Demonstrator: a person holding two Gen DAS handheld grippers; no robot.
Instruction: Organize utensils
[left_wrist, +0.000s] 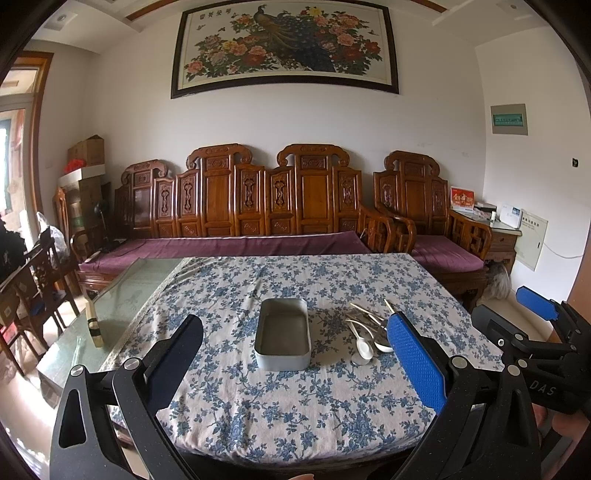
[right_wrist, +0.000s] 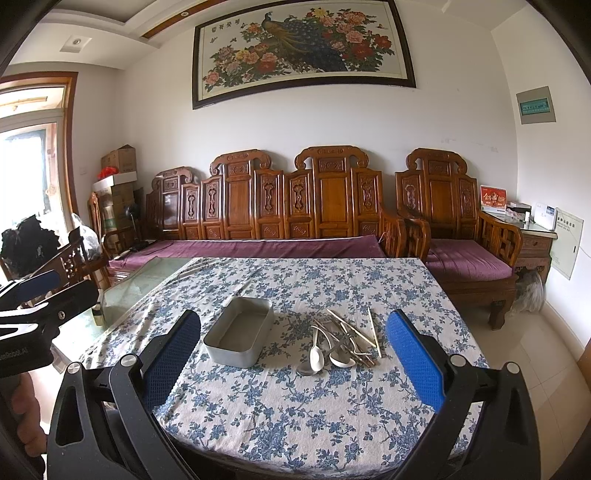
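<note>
Both tongs poised, nothing picked yet.
Left tongs (left_wrist: 295, 354) and right tongs (right_wrist: 293, 350) gape wide, empty; spoons and chopsticks (right_wrist: 341, 341) heaped mid-frame beside the empty tin (right_wrist: 240, 338), handy for loading.

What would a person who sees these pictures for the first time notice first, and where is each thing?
First comes the large framed peacock painting high on the white wall, above the carved wooden bench with purple cushions. Nearer, on the blue-flowered tablecloth, an empty metal tin lies just left of a heap of spoons and chopsticks. The open left claw and open right claw frame the bottom of each view, holding nothing.
</note>
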